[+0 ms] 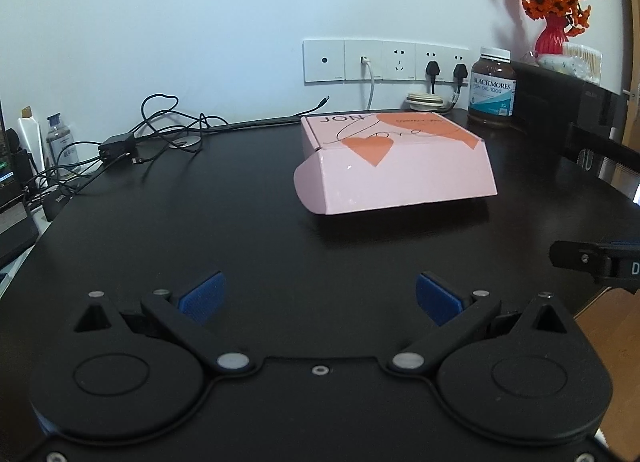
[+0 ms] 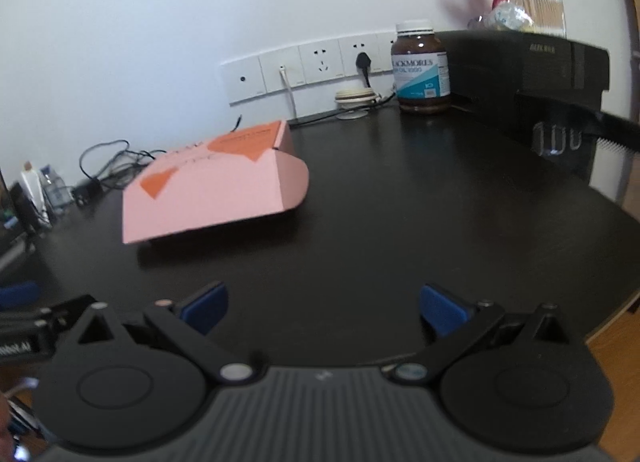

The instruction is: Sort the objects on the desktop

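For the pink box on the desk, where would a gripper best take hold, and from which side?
Probably the front flap of the pink box, approached from the near side. Its lower edge seems lifted off the desk, so one finger could slip beneath. The box body looks too wide for the open left gripper.

1. A home desk corner; a dark desktop (image 1: 248, 198) set against a plain wall with a row of wall sockets (image 1: 384, 61)
2. Household things: a fish-oil supplement bottle (image 1: 493, 86); orange artificial flowers in a red vase (image 1: 554, 36); a jar of cotton swabs (image 2: 538, 12)
3. Tangled charger cables (image 1: 160, 130); wooden floor (image 2: 616, 346) beside the desk
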Motion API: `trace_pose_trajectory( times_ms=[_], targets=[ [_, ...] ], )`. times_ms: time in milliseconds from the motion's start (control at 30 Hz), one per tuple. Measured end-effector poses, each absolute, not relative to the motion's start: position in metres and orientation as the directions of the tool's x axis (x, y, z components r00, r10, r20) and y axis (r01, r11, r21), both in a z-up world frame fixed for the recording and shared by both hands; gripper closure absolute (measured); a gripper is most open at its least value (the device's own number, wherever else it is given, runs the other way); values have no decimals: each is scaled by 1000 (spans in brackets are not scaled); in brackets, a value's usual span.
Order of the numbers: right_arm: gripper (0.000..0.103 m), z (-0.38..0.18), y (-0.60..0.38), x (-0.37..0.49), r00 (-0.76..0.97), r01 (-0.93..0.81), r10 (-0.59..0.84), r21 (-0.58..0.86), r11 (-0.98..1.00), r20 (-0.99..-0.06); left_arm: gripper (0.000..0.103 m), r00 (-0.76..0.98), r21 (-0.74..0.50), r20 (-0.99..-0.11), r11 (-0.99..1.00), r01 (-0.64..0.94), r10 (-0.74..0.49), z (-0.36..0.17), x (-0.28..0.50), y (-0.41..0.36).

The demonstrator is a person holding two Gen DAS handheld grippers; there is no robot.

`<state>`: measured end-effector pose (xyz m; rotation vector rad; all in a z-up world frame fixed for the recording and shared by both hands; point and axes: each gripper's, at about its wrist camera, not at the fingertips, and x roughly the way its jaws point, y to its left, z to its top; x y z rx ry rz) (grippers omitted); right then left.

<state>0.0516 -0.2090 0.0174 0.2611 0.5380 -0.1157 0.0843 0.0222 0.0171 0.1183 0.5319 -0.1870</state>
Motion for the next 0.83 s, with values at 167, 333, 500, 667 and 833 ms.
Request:
trace_pose_trajectory(
  times_ms=[167, 333, 500, 667, 833],
  targets=[
    [1, 15, -210, 46, 857, 209, -59, 241, 948, -512, 0, 828, 34, -540, 979, 199, -150, 13, 85, 28],
    [1, 16, -206, 46, 850, 212, -63, 230, 950, -523, 0, 821, 18, -551, 982, 190, -149, 11, 86, 32],
    [1, 15, -199, 45, 847, 209, -76, 198, 958, -527, 0, 812, 20, -565, 981, 193, -148, 9, 89, 30],
    [1, 14, -196, 47, 844, 209, -85, 179, 961, -529, 0, 805, 7, -573, 982, 190, -152, 7, 93, 31],
    [1, 14, -194, 48, 843, 207, -87, 171, 963, -532, 0, 807, 5, -572, 983, 181, -146, 6, 94, 32]
  ],
)
